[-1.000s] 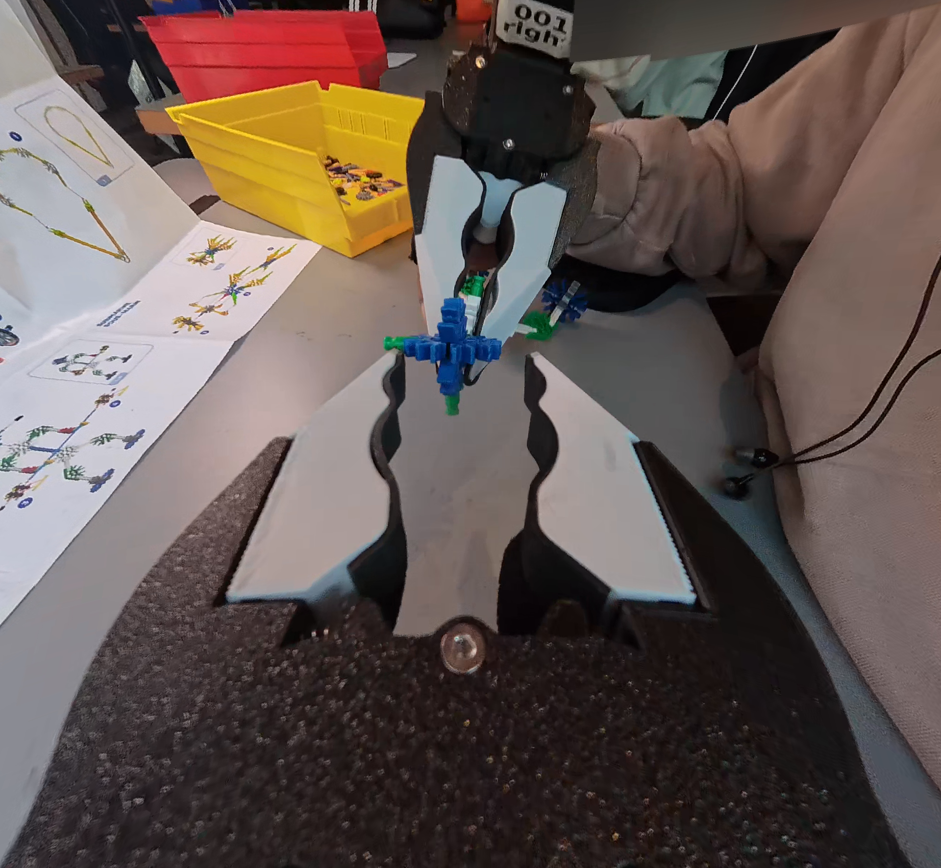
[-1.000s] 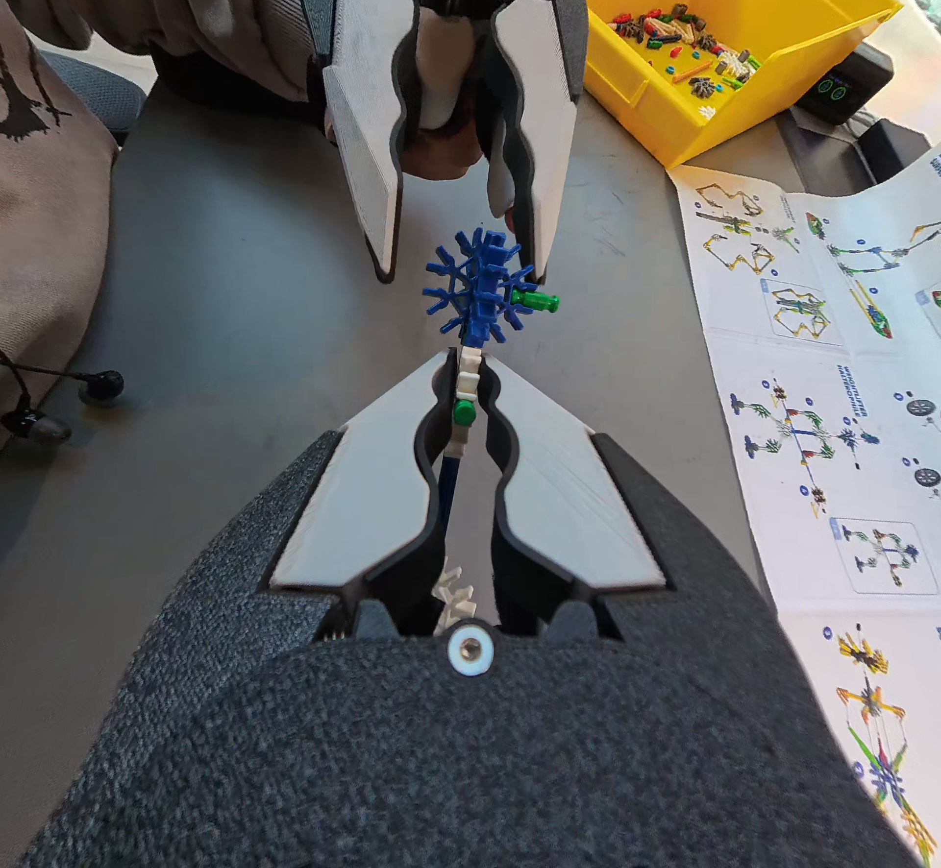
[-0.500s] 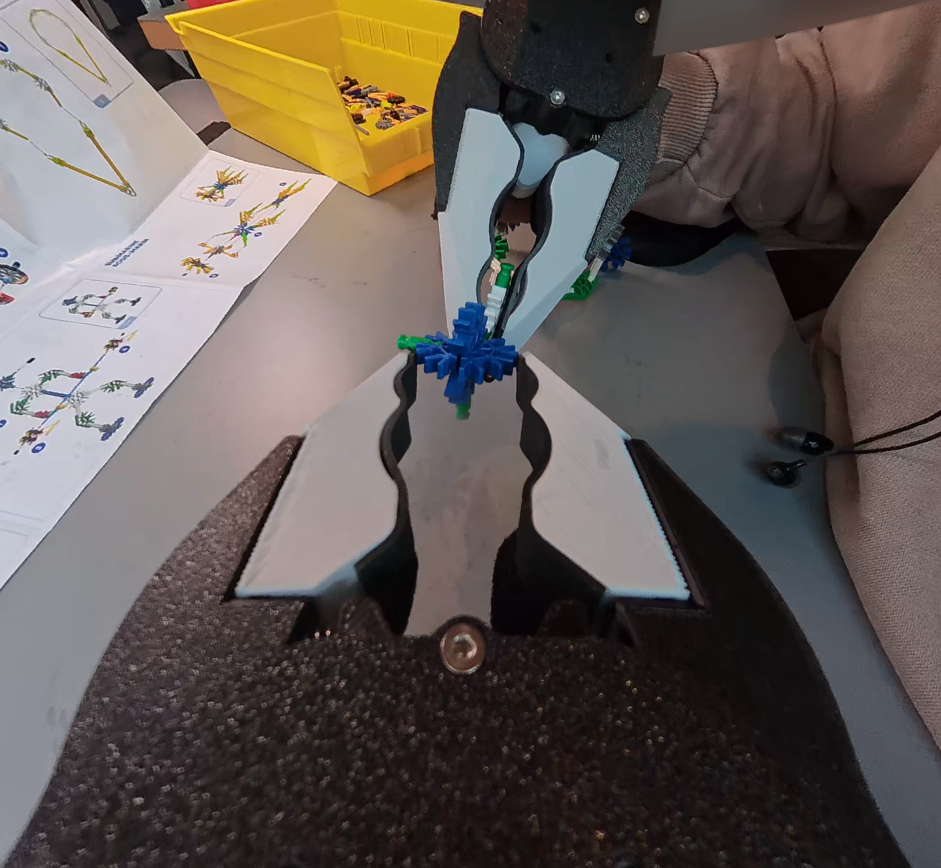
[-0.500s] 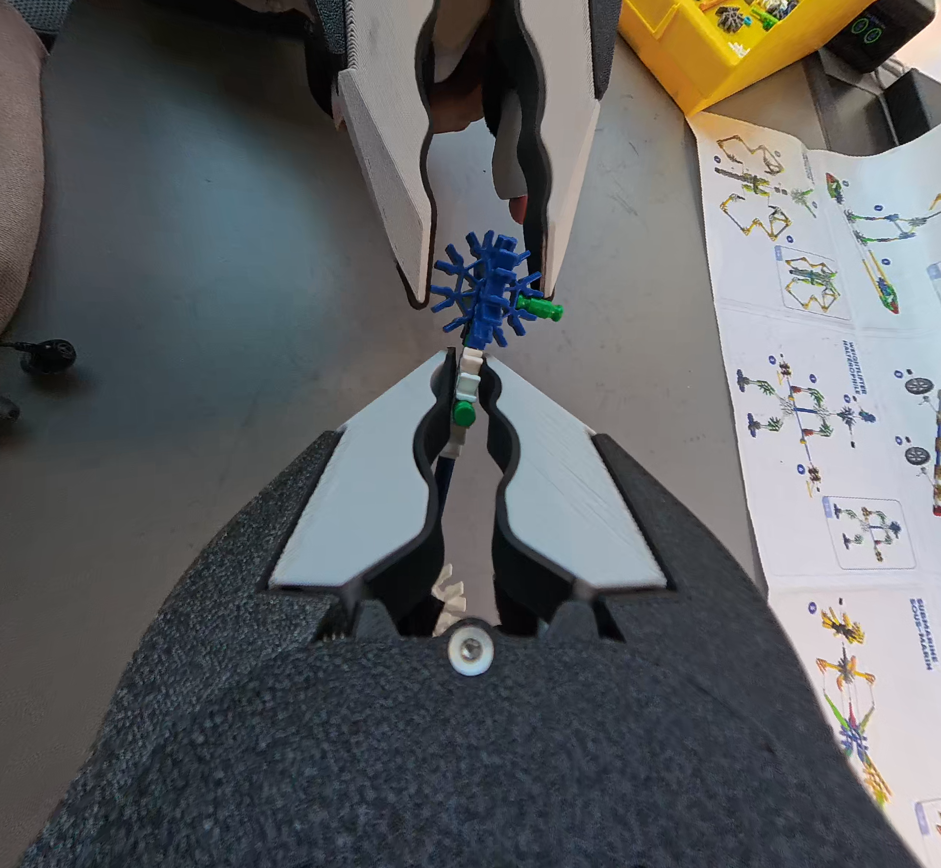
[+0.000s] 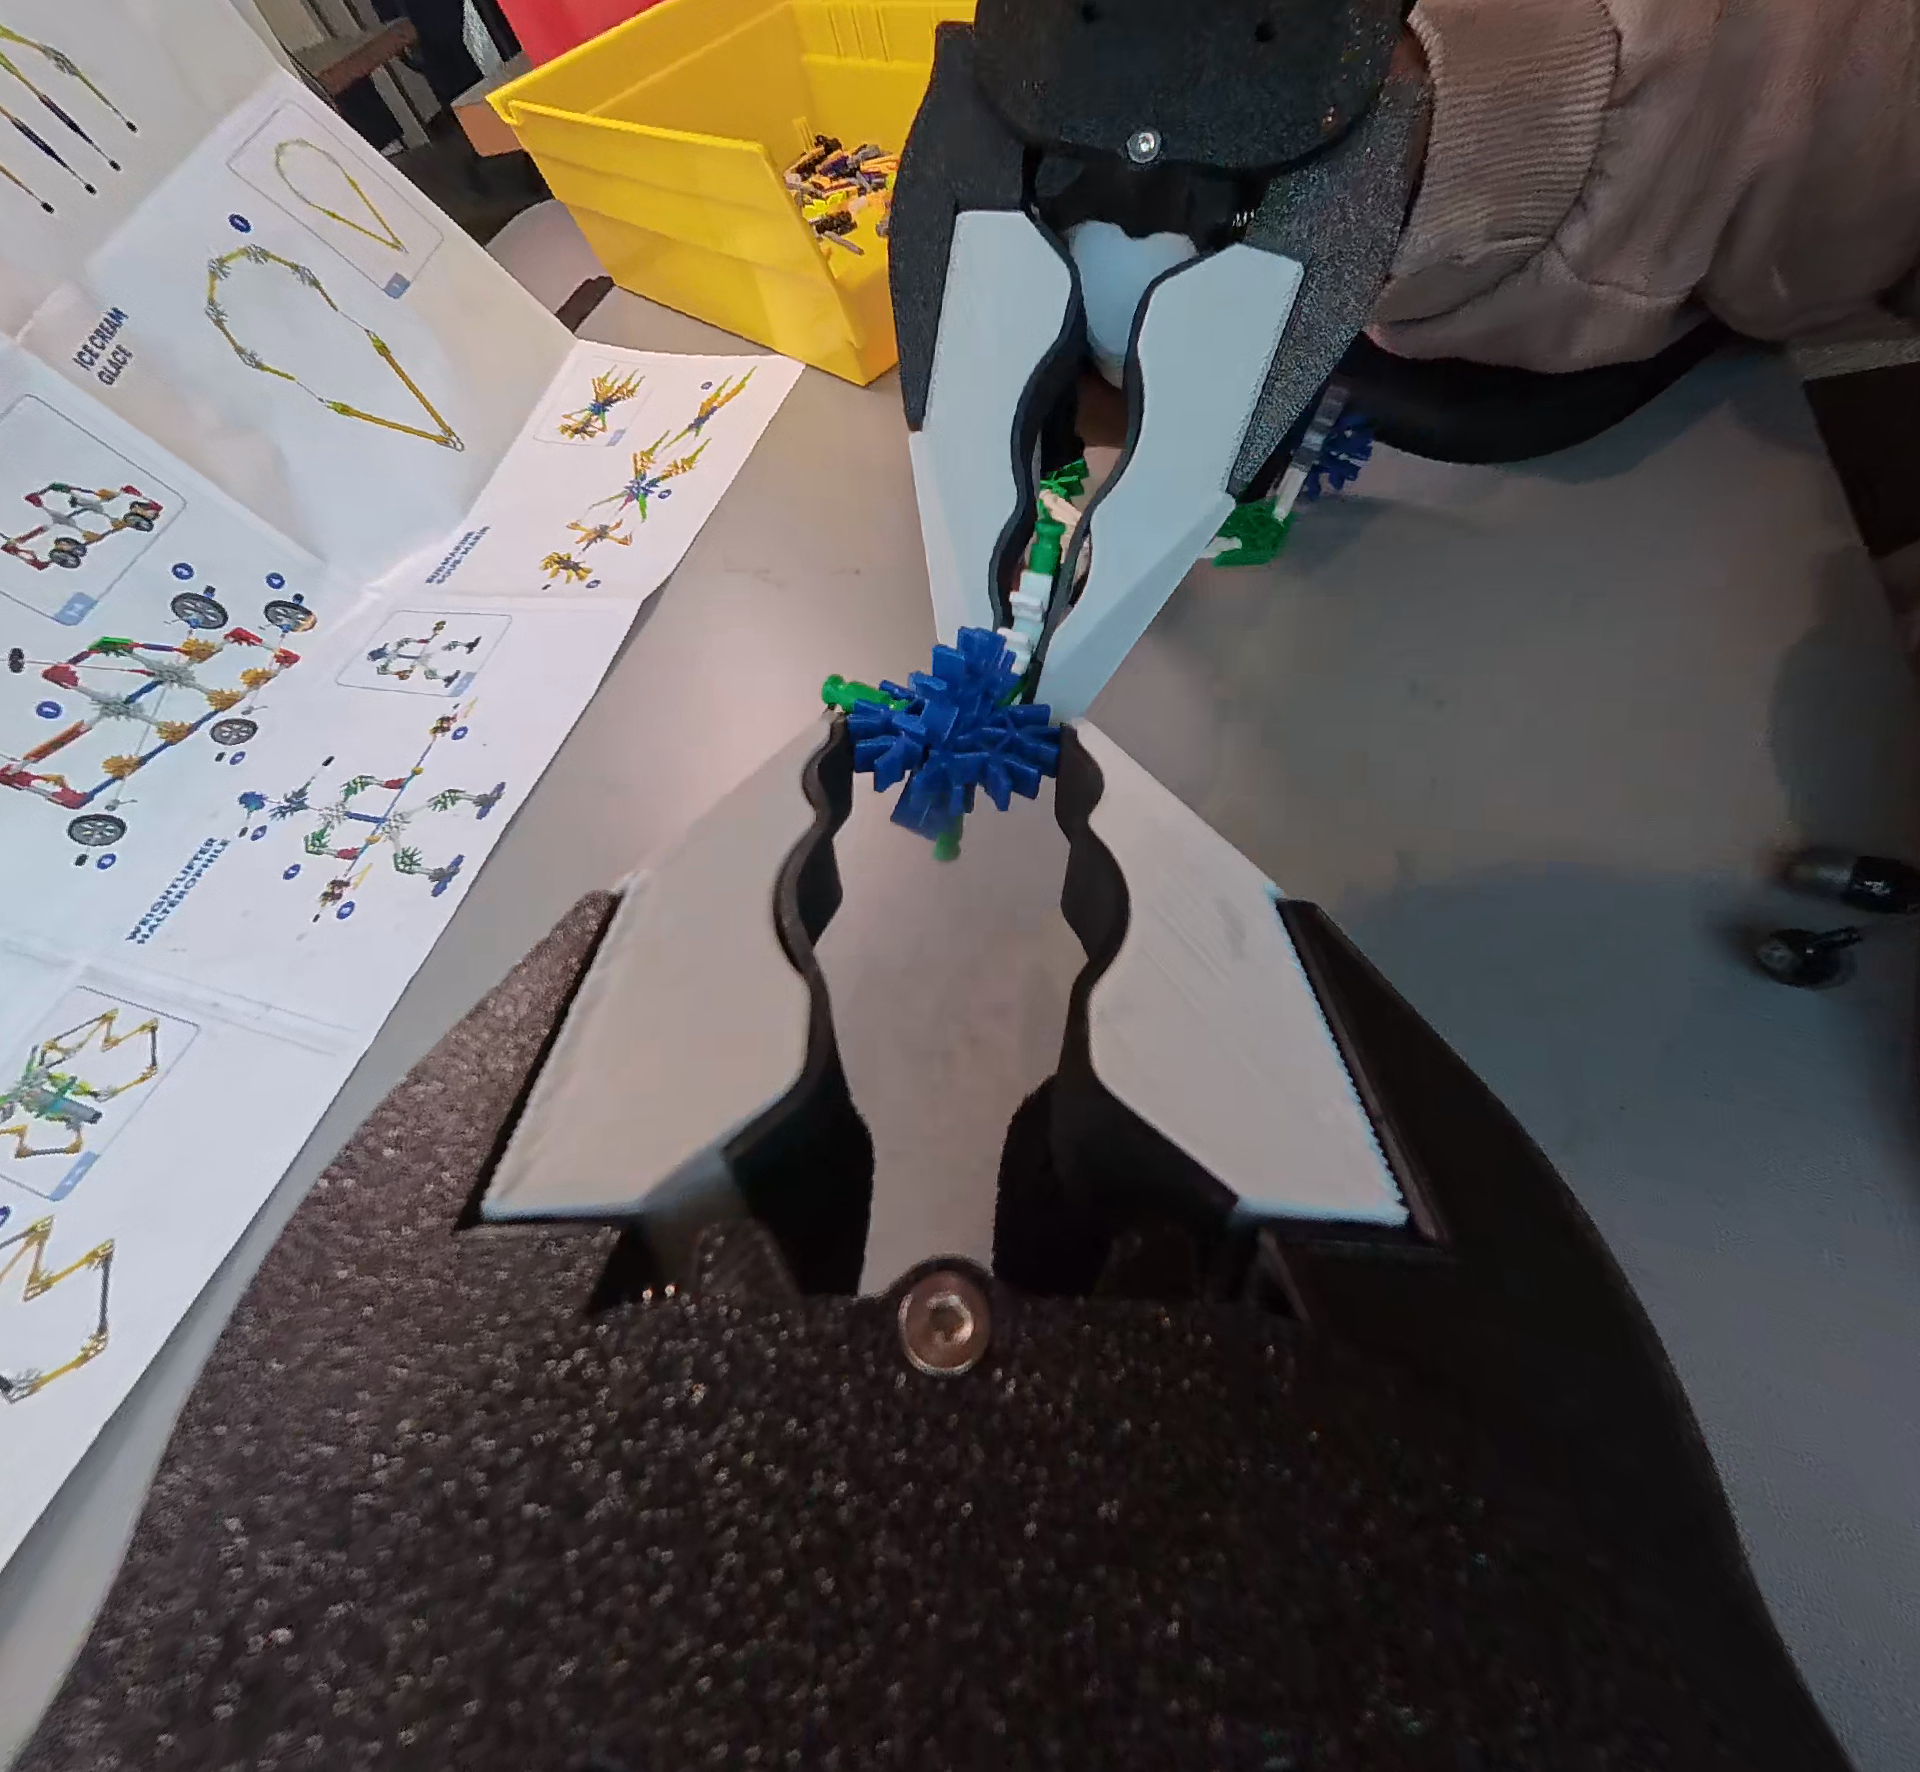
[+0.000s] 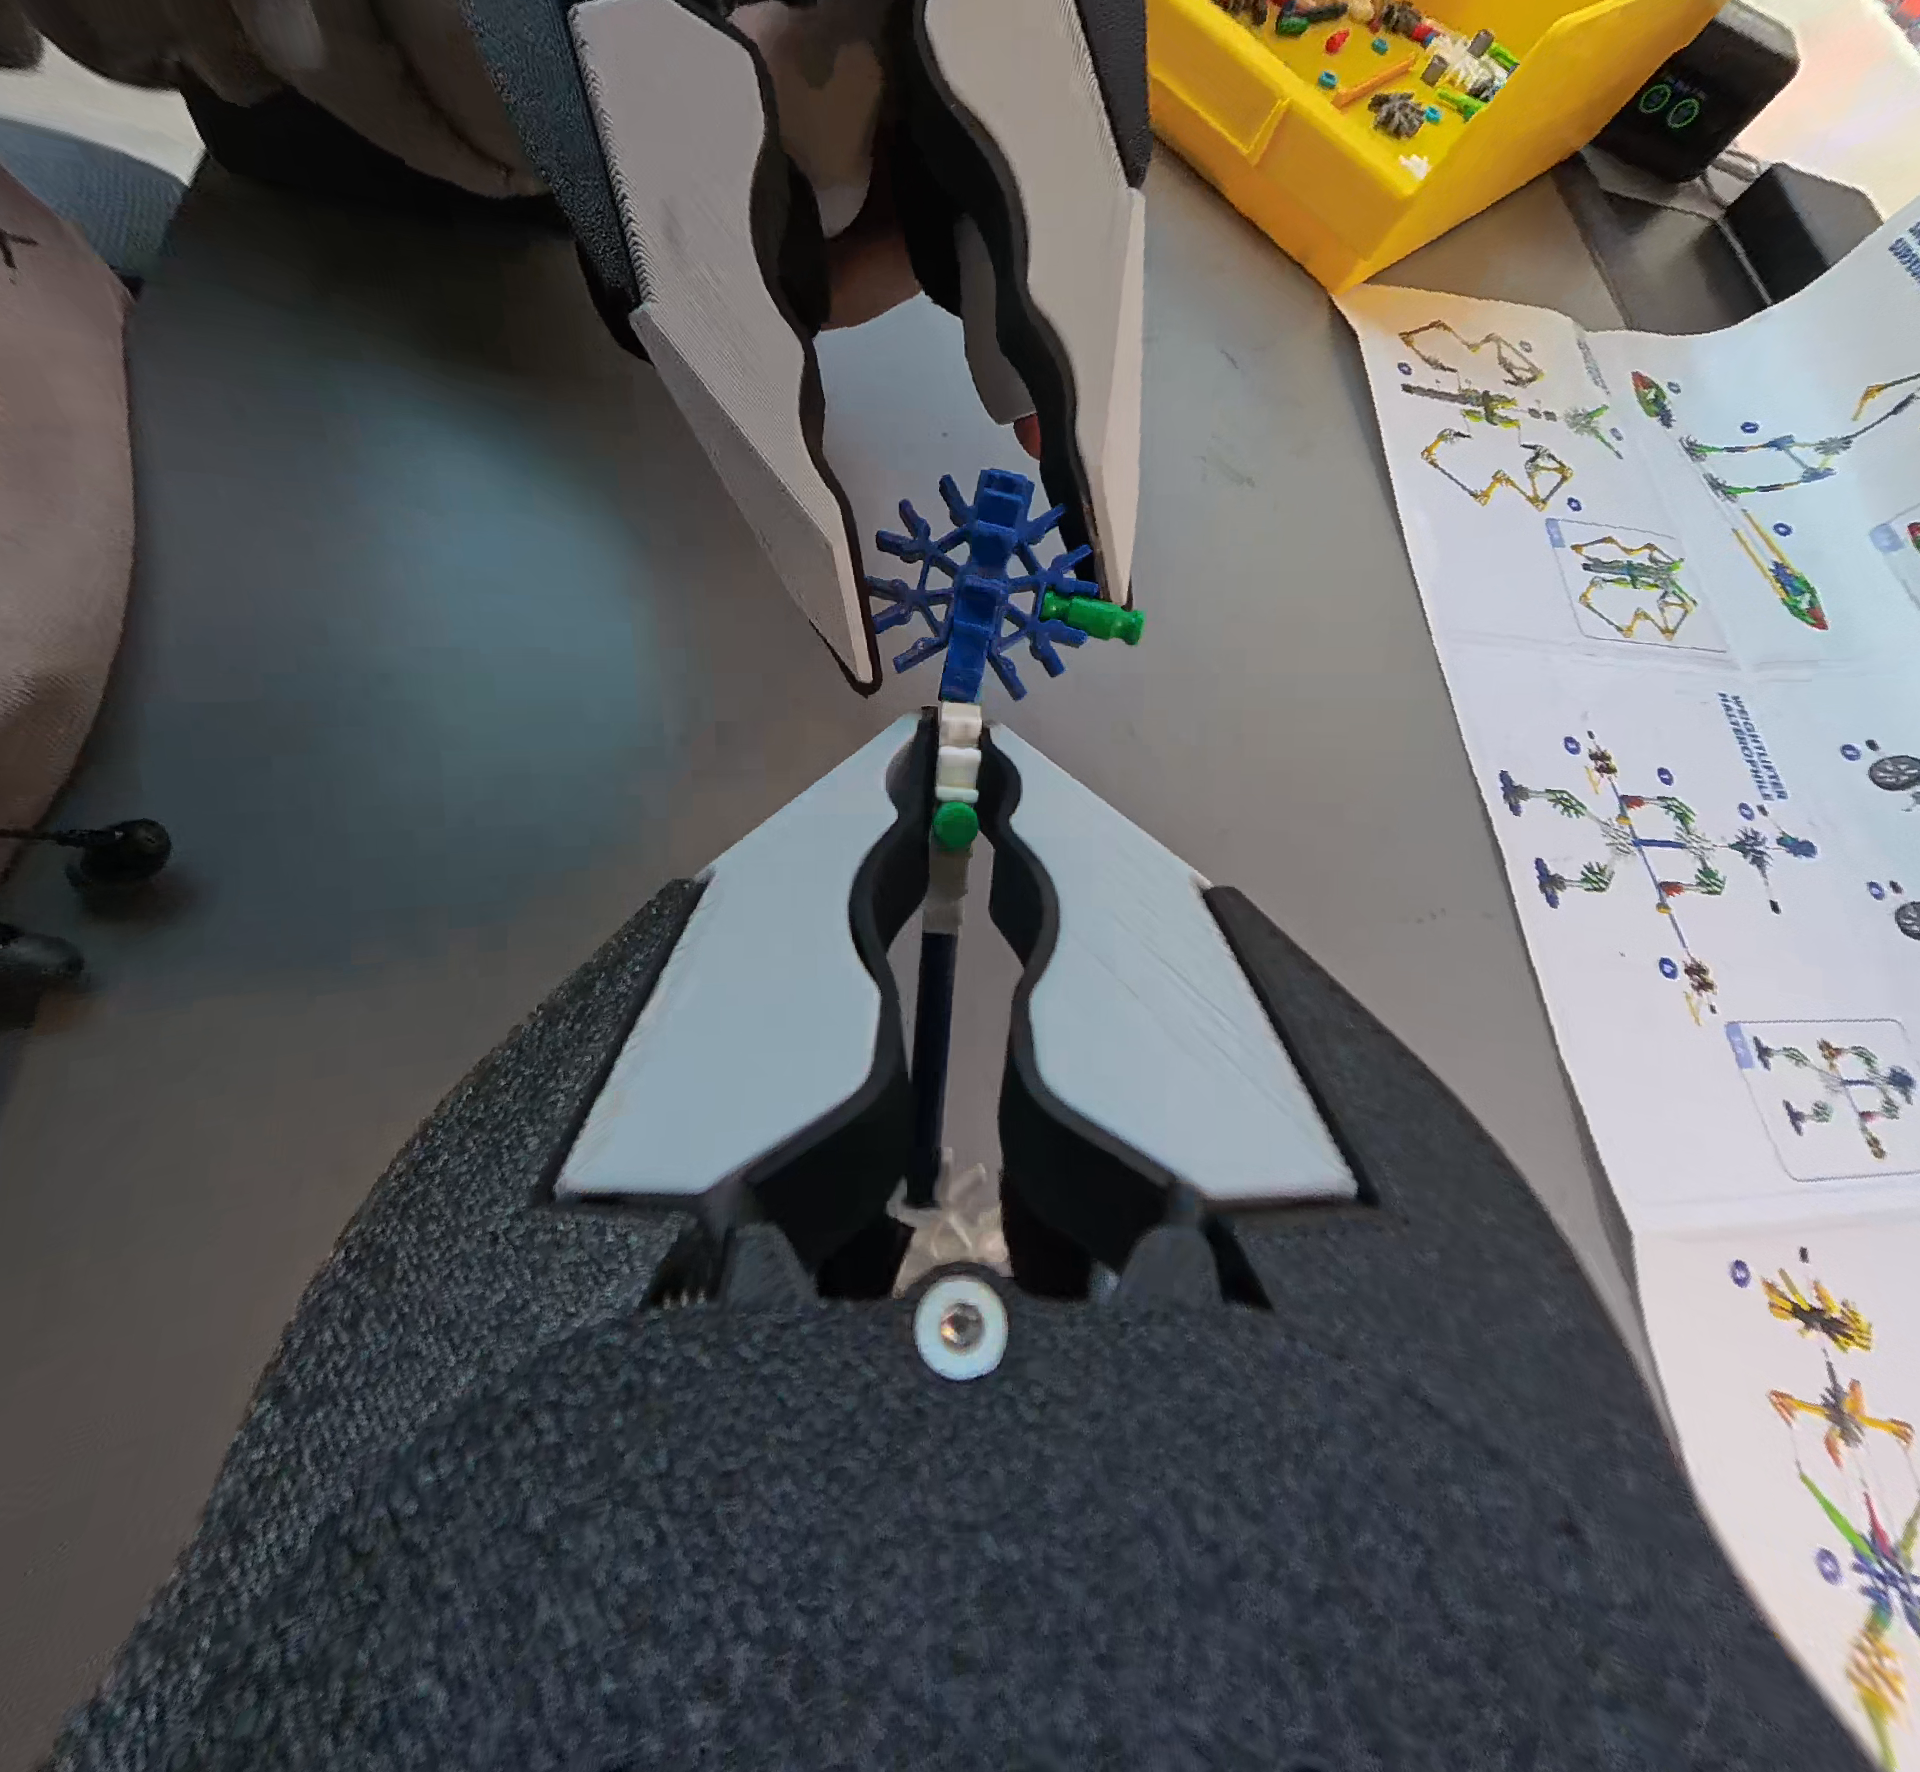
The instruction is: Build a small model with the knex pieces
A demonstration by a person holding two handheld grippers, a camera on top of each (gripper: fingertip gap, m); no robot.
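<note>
Left of your left claw (image 5: 948, 754) lies a picture sheet (image 5: 343, 683) with small printed words on it. Ahead and to the left stands a yellow bin (image 5: 686, 164) of little parts. This claw is open, with a tip on each side of the blue star (image 5: 971, 730). I cannot tell if the tips touch it. Your right claw (image 6: 954, 730) is squeezed tight on the rod (image 6: 956, 766). The star sits on the rod just past its tips, above the bench (image 6: 416, 579). Earbuds (image 5: 1839, 875) lie to the right of your left claw.

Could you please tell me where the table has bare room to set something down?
The grey tabletop is bare between the black earbuds and the grippers. It is crowded where the open left gripper brackets the blue snowflake connector, and toward the white instruction sheet and yellow plastic bin.
</note>
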